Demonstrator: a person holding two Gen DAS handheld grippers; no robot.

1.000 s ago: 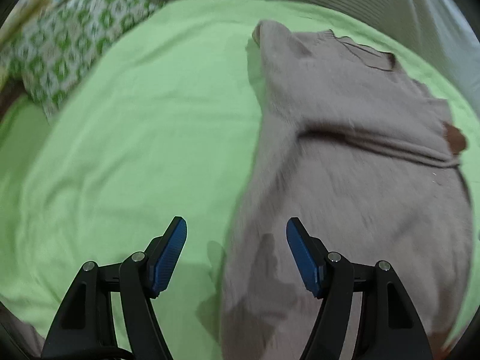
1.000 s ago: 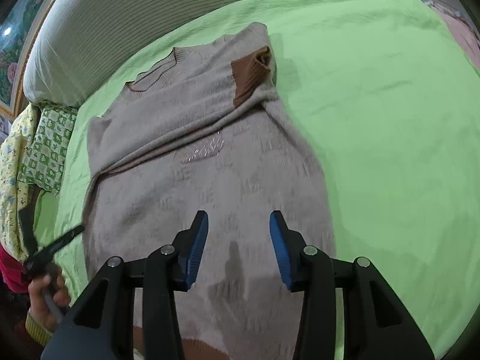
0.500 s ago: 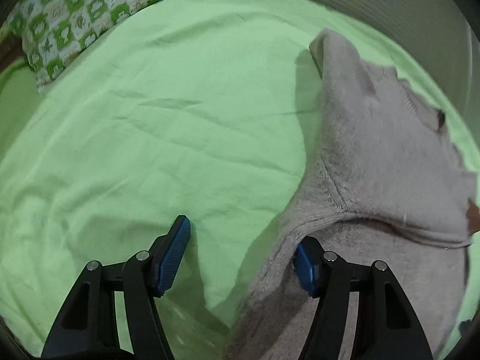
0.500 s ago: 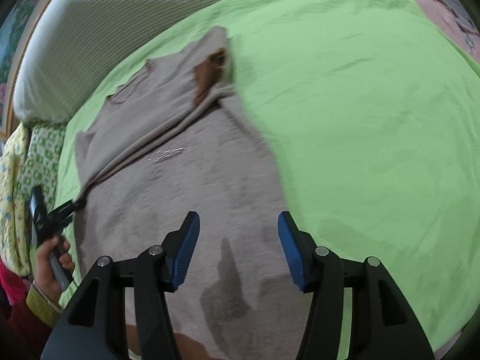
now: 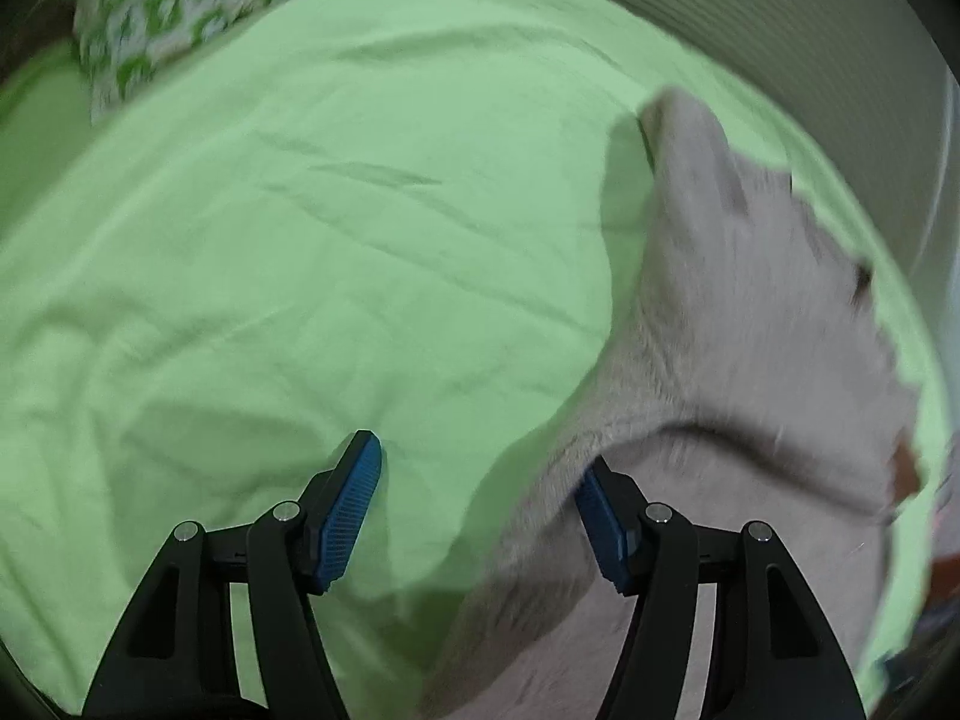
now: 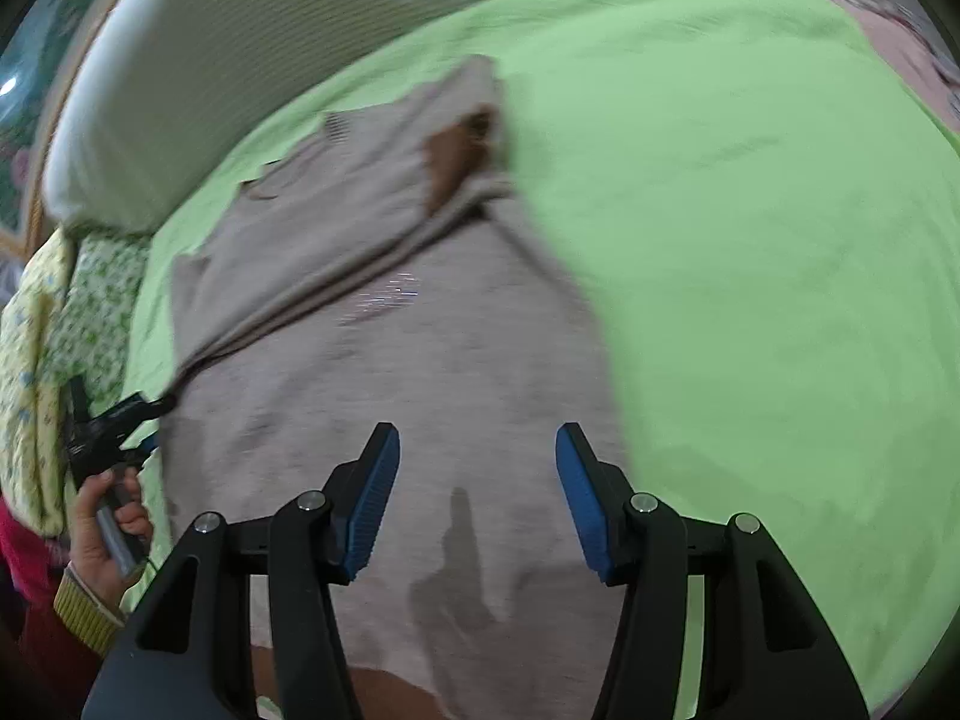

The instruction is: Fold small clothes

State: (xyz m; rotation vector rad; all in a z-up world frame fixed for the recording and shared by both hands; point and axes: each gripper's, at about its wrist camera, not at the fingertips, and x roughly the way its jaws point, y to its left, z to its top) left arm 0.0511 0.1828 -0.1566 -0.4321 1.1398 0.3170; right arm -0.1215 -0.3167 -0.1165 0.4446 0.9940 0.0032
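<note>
One beige sweater (image 6: 384,372) on green sheet (image 6: 750,240), two grippers spread apart.

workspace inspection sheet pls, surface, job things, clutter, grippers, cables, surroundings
surface: green sheet, lightly wrinkled
job's things: beige sweater lying on the sheet, sleeve folded across the chest, brown cuff on top
clutter: patterned pillow at the sheet's far edge
grippers: left gripper open, straddling the sweater's side edge; right gripper open, above the sweater's lower body; neither holds cloth
cables: nothing seen
surroundings: striped bolster beyond the sweater; person's left hand on the left gripper's handle
</note>
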